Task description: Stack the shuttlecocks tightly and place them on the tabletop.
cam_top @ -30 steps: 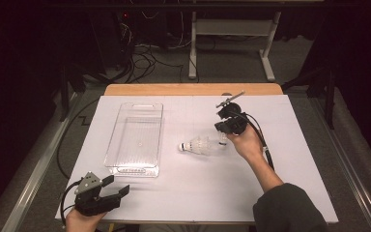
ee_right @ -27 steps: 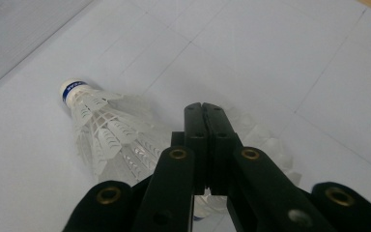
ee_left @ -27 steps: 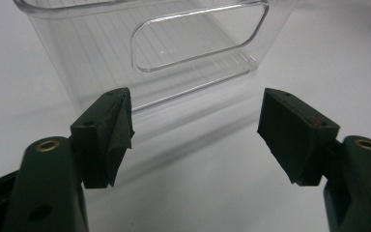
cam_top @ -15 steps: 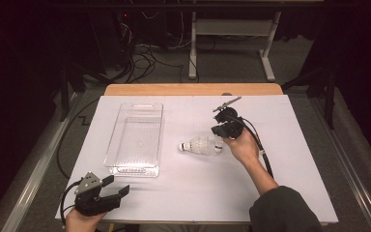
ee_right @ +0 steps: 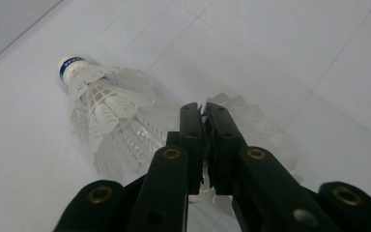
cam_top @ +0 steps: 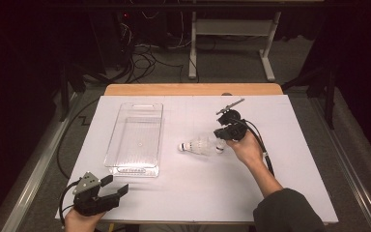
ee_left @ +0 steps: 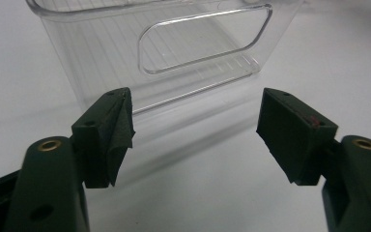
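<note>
Shuttlecock (cam_top: 199, 145) feathers lie on the white table (cam_top: 183, 198), a bit to the right of the middle, seen from the high view. Its round cork tip points left, toward the clear plastic box (cam_top: 136, 137). The box sits well apart from it, on the left half of the table. The right gripper (cam_top: 221, 139) is at the wide feather end, held in the person's right hand (cam_top: 244, 150). The left gripper (cam_top: 113, 189) rests near the front left corner of the table, just in front of the box, with its jaws apart.

From the left gripper view, the left gripper (ee_left: 195, 133) has its two black jaws wide apart with only table between them. The clear plastic box (ee_left: 174, 48) stands near, past the tips, with a long hole for a handle in its end wall.

From the right gripper view, the right gripper (ee_right: 204, 113) has its jaws close together, pinching the white feather edge of the shuttlecock (ee_right: 106, 121). They have just let go a tiny bit, but a feather is between them. The cork tip with a blue band points away, up and to the left.
</note>
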A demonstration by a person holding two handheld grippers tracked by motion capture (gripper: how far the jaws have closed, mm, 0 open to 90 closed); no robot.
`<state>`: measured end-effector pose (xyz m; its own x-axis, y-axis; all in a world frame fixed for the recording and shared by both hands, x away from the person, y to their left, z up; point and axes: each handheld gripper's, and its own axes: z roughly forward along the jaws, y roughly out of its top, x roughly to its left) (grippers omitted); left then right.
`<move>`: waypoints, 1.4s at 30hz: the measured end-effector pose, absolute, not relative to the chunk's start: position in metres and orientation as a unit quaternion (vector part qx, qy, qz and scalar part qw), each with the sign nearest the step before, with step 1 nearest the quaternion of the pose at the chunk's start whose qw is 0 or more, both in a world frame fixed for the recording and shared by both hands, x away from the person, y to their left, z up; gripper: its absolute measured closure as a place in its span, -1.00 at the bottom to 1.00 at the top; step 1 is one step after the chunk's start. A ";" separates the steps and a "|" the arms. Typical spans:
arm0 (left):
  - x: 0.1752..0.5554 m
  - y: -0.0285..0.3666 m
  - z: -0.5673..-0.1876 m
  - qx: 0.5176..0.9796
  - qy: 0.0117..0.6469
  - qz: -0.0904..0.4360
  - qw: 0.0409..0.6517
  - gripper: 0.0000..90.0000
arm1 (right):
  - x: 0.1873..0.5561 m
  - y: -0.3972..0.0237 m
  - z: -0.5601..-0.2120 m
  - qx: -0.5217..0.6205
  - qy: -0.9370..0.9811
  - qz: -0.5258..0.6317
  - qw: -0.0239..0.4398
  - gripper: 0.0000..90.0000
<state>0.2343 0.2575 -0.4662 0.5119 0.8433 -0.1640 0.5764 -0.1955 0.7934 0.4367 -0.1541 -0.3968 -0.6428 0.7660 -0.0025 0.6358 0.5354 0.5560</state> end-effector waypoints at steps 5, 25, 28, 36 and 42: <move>0.233 0.258 -0.465 0.756 0.466 0.160 0.430 -0.33 | 0.432 -0.159 -0.395 0.402 0.871 0.256 0.118 0.93; 0.233 0.258 -0.466 0.757 0.463 0.153 0.435 -0.35 | 0.410 -0.184 -0.404 0.400 0.876 0.256 0.088 0.99; 0.233 0.257 -0.466 0.759 0.461 0.153 0.434 -0.35 | 0.407 -0.187 -0.405 0.400 0.873 0.263 0.089 1.00; 0.234 0.257 -0.466 0.757 0.464 0.159 0.432 -0.36 | 0.401 -0.193 -0.408 0.409 0.862 0.285 0.089 1.00; 0.234 0.257 -0.466 0.758 0.464 0.159 0.430 -0.36 | 0.399 -0.194 -0.408 0.408 0.858 0.297 0.090 1.00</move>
<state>0.2338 0.2570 -0.4658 0.5199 0.8395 -0.1578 0.5667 -0.2007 0.7991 0.3987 -0.1944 -0.4079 -0.6506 0.7543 0.0884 0.6474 0.4899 0.5838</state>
